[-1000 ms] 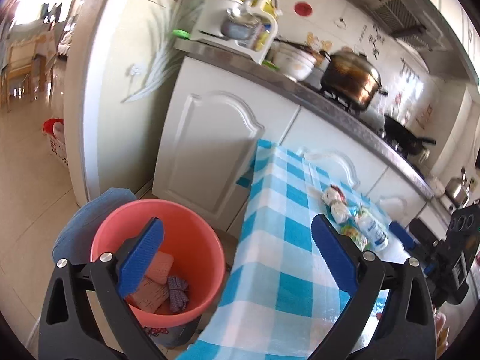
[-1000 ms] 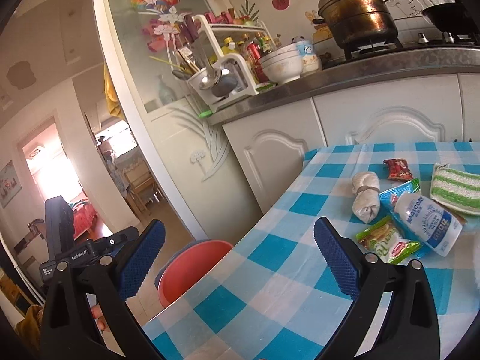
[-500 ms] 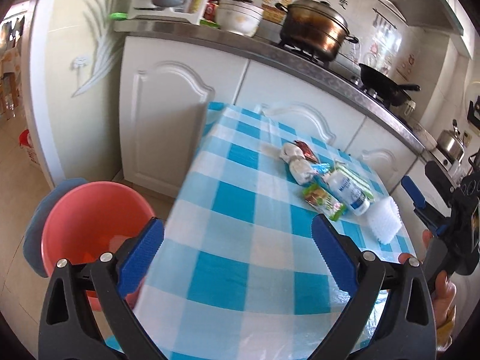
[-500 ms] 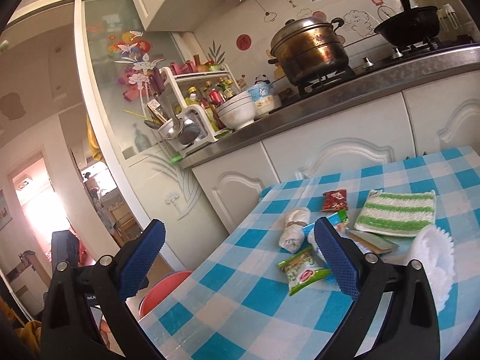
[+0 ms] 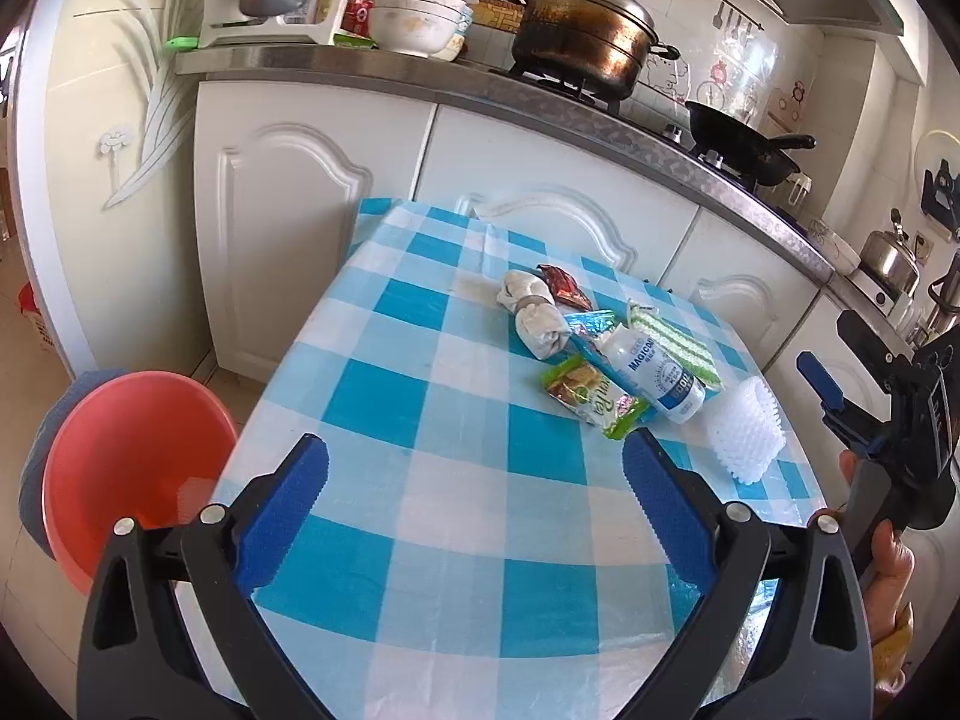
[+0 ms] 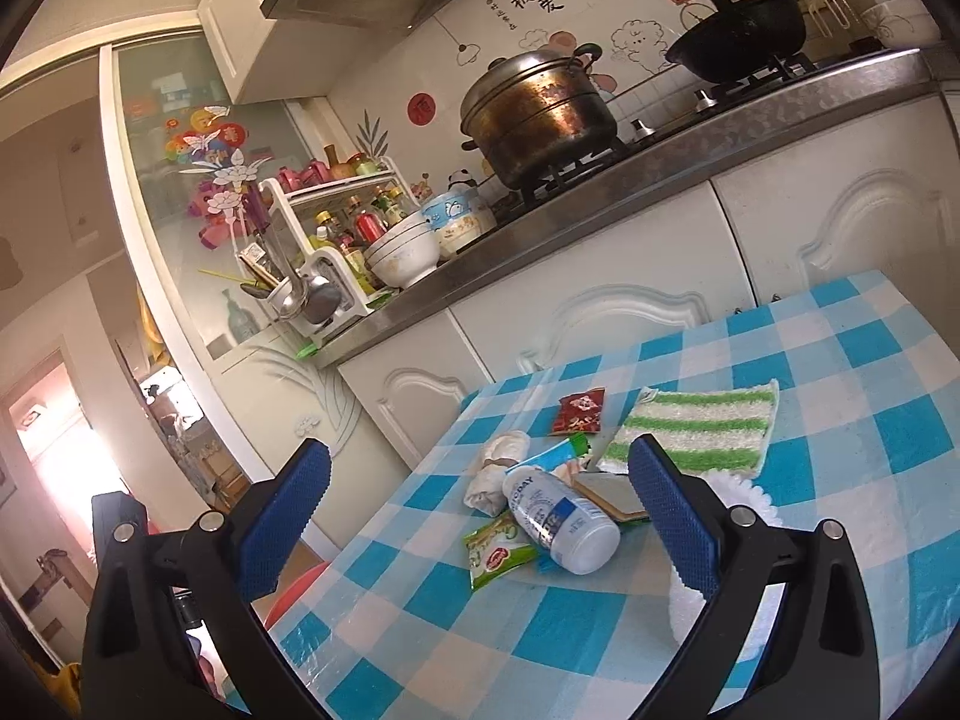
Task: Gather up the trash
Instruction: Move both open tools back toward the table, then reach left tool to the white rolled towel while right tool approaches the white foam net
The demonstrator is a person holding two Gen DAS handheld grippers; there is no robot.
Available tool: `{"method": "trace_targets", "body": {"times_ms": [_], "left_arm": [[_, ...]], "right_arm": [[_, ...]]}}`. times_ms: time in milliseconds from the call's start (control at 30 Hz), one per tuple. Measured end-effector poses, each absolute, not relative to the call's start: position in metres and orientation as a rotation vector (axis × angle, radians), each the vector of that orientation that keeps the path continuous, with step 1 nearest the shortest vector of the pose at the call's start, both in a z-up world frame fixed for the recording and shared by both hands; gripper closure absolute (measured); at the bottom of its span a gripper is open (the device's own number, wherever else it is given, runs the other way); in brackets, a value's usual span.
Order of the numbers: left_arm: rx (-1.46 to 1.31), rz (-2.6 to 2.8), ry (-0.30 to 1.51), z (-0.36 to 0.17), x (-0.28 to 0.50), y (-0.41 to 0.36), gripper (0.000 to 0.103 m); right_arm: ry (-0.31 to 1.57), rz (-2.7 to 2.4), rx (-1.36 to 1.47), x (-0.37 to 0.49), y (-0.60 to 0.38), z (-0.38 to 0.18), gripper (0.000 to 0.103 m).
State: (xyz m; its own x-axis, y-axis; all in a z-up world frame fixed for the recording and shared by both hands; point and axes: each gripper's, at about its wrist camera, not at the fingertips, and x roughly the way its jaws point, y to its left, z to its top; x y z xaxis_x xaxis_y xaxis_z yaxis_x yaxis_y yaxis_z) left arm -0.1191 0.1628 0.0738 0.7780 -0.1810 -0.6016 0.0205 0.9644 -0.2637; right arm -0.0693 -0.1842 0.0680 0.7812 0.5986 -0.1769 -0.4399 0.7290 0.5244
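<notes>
Both pairs of tongs hang spread wide and empty above the near edge of the worktop (image 5: 456, 516), which is covered in a blue-and-white checked cloth: the left tongs (image 5: 474, 480) face the middle of the cloth, and the right tongs (image 6: 480, 498) look straight at the pile of trash. The trash lies in a loose cluster toward the far right of the cloth: a green snack wrapper (image 5: 591, 399) nearest, a white plastic bottle (image 5: 654, 372) on its side just beside it, a knotted grey-white wad (image 5: 534, 315) behind, a small red sachet (image 5: 561, 288) beyond that, and a white foam net sleeve (image 5: 744, 435) a little apart to the right. A green-striped cloth (image 6: 696, 429) lies at the back of the cluster. The red bin (image 5: 129, 468) stands on the floor off the left end of the worktop. The wrappers look feather-light, thin and slick, so they would likely slide or crumple; pinching a raised crimped end seems safest. The bottle looks light, rigid and round, apt to roll, so a grip across its body midway should hold. The wad and foam sleeve look soft and squashy and should take a squeeze anywhere.
</notes>
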Motion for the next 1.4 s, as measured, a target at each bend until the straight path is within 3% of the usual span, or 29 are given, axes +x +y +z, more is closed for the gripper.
{"method": "trace_targets", "body": {"times_ms": [567,867,1400], "left_arm": [[-0.213,-0.199,0.772,0.068,-0.083,0.102,0.004],[-0.255,-0.171,0.779,0.082,-0.019,0.093,0.004],[-0.295,-0.066,0.975,0.044,0.108,0.079,0.004]], "right_arm": [[0.411,0.485,0.608,-0.047,-0.246,0.041,0.005],[0.5,0.519,0.629,-0.039,-0.25,0.032,0.005],[0.572,0.502,0.577,-0.031,-0.246,0.024,0.005]]}}
